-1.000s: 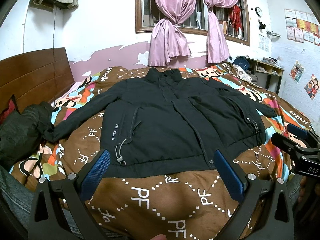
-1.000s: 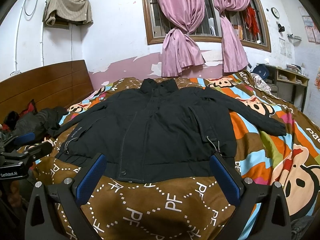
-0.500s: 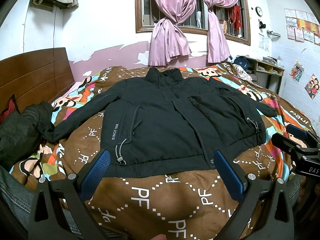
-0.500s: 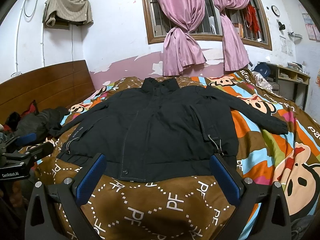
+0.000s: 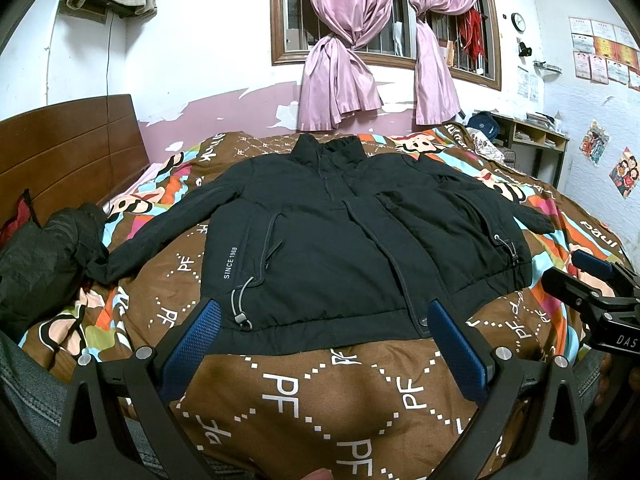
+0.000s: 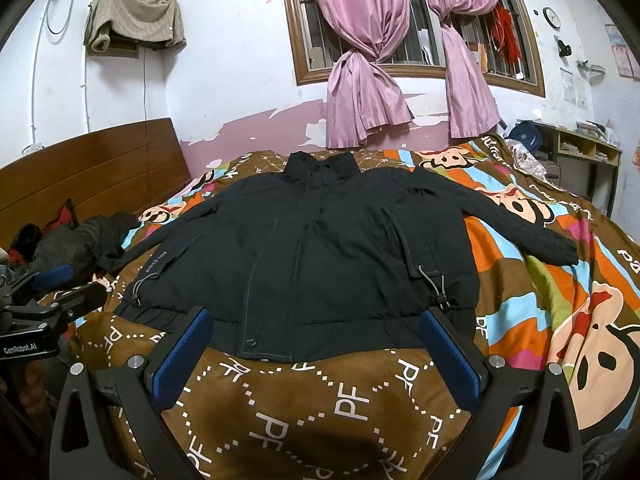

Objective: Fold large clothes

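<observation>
Blue-padded left gripper (image 5: 322, 340) and right gripper (image 6: 316, 344) both hover with fingers spread wide, empty, just short of the hem of a black jacket (image 5: 340, 240) lying flat, seemingly zipped, on the patterned bed (image 6: 320, 400).

**Jacket flat on bed, grippers at near edge**

Spread front-up on the bedcover (image 5: 360, 400): the jacket (image 5: 340, 248), collar toward 12 o'clock, hem toward 6. One sleeve (image 5: 160, 232) out toward 9 o'clock, ending beside a heap of clothes (image 5: 44, 256) before the headboard (image 5: 68, 148). Other sleeve (image 6: 520, 224) out toward 3 o'clock. Behind the collar, at 12, the window (image 5: 384, 12) with knotted curtains (image 5: 340, 80). At 2 o'clock, a desk (image 5: 532, 136) against the wall. Hovering before the hem at 6, the left gripper (image 5: 324, 344), fingers spread wide, empty; at its 3 o'clock, the right gripper (image 6: 316, 352), likewise spread.
</observation>
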The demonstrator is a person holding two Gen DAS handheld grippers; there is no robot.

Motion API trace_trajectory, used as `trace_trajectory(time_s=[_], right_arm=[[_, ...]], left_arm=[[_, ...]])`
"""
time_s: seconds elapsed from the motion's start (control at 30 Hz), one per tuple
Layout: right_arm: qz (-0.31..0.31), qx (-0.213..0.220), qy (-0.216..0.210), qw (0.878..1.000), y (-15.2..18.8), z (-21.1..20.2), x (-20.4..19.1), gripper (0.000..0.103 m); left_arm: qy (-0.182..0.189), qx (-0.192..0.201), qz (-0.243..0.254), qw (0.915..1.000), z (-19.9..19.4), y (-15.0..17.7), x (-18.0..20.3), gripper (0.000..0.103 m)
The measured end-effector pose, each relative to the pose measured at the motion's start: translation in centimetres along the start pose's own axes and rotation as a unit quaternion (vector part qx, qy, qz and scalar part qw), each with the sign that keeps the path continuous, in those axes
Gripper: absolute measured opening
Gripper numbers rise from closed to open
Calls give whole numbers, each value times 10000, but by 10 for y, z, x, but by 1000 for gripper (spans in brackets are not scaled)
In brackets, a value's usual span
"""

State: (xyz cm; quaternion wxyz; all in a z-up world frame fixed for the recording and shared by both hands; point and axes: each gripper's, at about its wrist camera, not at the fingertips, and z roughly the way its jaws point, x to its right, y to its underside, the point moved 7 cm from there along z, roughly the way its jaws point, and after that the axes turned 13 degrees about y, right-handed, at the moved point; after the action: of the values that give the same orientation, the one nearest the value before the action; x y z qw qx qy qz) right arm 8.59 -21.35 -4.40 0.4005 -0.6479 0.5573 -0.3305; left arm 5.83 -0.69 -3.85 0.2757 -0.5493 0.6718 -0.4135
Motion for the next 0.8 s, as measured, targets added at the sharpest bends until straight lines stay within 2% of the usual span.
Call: trace_trajectory(time_s=[0.8], right_arm=[[42, -35, 23, 10000, 2, 2, 0, 103]], left_arm=[[1, -17, 2, 10000, 0, 0, 0, 101]])
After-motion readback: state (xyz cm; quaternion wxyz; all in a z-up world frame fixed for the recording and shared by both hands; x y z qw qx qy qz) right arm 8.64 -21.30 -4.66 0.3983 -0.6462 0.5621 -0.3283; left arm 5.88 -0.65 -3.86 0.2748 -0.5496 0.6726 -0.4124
